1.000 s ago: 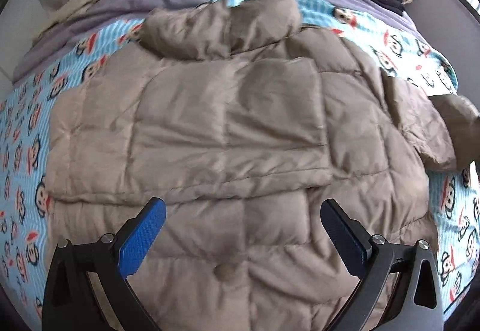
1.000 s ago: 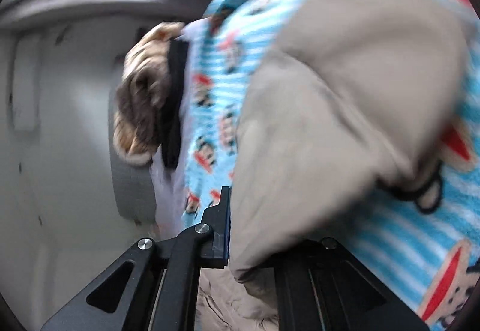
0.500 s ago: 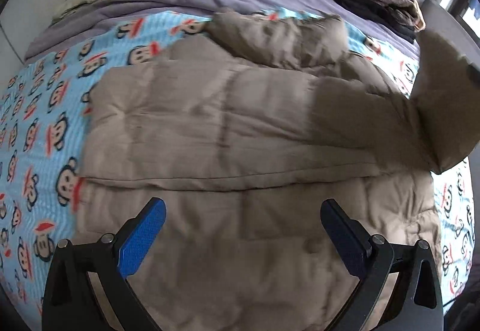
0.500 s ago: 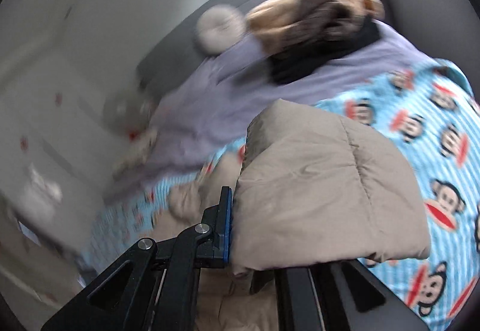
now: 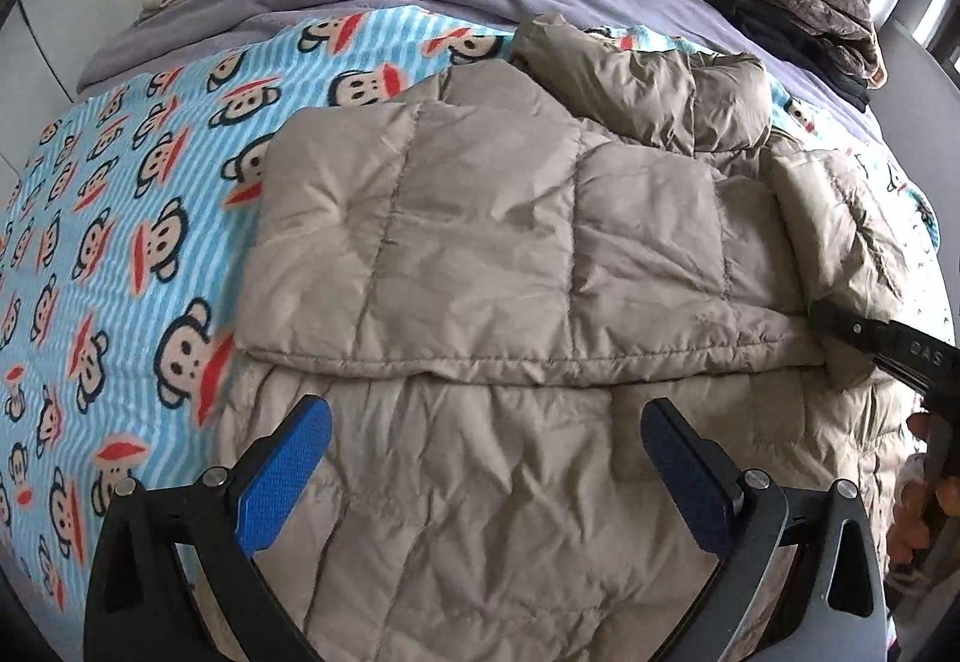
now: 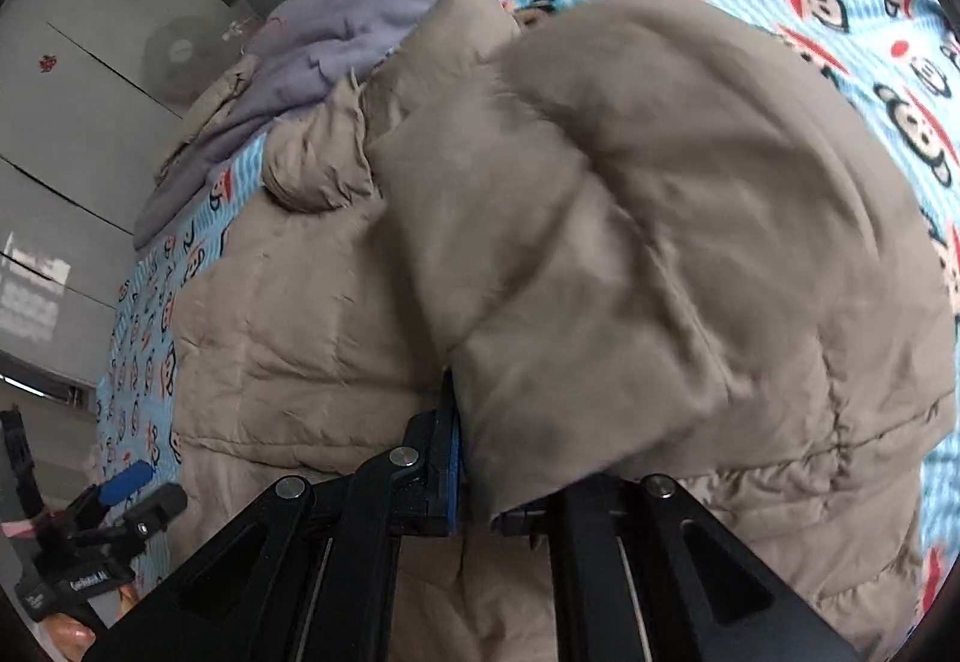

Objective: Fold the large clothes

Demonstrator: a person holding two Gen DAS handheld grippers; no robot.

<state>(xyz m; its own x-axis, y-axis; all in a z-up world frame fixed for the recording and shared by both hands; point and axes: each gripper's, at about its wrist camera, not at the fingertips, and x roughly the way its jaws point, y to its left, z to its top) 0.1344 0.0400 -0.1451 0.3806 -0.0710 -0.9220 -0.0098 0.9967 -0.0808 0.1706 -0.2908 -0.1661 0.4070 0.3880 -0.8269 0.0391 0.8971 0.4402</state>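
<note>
the puffy beige jacket (image 5: 480,254) lies spread on the bed (image 5: 120,218), one sleeve already folded across its body. the right gripper (image 6: 474,488) has the other sleeve (image 6: 660,242) between its fingers, carried over the jacket; they have just been parting, so the hold looks to be loosening. lay that sleeve flat and square across the chest before letting go. the left gripper (image 5: 486,476) hovers over the hem, fingers wide apart, holding nothing
</note>
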